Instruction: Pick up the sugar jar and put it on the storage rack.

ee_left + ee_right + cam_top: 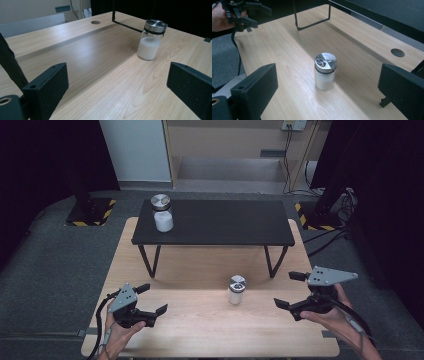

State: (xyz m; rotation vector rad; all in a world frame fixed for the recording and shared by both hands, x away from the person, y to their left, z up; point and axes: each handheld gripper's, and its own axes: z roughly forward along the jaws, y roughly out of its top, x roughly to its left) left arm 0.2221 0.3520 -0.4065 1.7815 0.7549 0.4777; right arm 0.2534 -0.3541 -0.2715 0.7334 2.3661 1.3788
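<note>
Black left gripper [152,300] and right gripper [290,290], blocky jaws, grey three-cornered plates, trailing cables.

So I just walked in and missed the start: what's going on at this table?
A person holds a claw in each hand over a wooden table. Both the left claw and the right claw are open and hold nothing. A shaker of white powder stands upright between them, untouched. A second shaker stands on the black shelf behind.

1. Clear glass shaker jar [236,290] on the table: white powder inside, shiny silver lid.
2. Second glass shaker jar [162,213] looks the same.
3. Low rectangular shelf [215,222] is matte black.
4. Wooden table [200,325] is pale with wavy grain.
5. Floor stands have yellow-black hazard stripes [107,210].
</note>
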